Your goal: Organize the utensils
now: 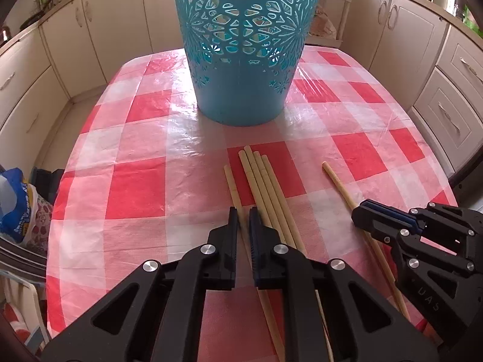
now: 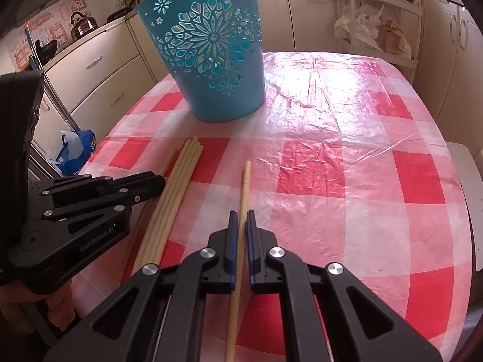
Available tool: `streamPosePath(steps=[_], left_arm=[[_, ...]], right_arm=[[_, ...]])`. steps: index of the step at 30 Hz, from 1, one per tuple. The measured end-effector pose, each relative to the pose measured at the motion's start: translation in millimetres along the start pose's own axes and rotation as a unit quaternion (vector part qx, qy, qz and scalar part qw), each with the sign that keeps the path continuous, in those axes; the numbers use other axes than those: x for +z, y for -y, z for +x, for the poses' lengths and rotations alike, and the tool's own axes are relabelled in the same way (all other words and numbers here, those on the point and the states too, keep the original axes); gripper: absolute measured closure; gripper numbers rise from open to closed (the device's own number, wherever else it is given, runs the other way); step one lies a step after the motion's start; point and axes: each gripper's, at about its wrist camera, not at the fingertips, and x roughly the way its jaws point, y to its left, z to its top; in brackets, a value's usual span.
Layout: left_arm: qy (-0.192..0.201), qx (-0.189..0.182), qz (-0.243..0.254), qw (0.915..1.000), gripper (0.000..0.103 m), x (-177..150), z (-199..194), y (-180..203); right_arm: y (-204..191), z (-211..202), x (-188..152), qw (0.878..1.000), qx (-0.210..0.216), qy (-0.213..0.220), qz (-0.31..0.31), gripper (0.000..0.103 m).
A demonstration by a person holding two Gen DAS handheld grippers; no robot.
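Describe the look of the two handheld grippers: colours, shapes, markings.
Both are matte black plastic. The left gripper and right gripper each have two flat, narrow fingers with blue ribbed pads on the inner faces, carried on angular linkage arms with triangular cut-outs and round silver pivot bolts. Pale lettering is moulded into the side of each body. No cables or sleeves are visible.

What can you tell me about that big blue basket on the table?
The blue basket looks like turquoise plastic, with flower and star shapes cut through its wall. It tapers from a wide open rim to a narrower base. It stands upright on the red-and-white checked tablecloth, beyond the wooden chopsticks. Nothing else touches it.
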Motion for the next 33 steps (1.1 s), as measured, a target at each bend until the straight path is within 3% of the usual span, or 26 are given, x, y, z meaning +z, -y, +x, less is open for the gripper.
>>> streamPosePath(steps=[8,12,22,27,33], left_arm=[[-0.008,0.017,-0.004,0.9998,0.095,-1,-1,0],[-0.003,0.008,-0.012,0.9999,0.098,-4,-5,-3],[0.065,0.033,0.007,0.9973,0.098,-12,-52,2],[0.092,0.031,0.005,0.9952,0.098,-15,-74,3],[0.141,0.005,-0.015,0.9899,0.098,-21,-105,-4]], right_arm=[[-9,2,0,0.999,-0.027,-0.002,-0.036,0.096],[-7,1,-1,0.999,-0.024,0.001,-0.024,0.097],[5,-22,-13,0.998,0.014,0.031,0.049,0.097],[9,-40,-19,0.995,0.032,0.056,0.076,0.097],[14,-70,-25,0.985,0.061,0.108,0.116,0.097]])
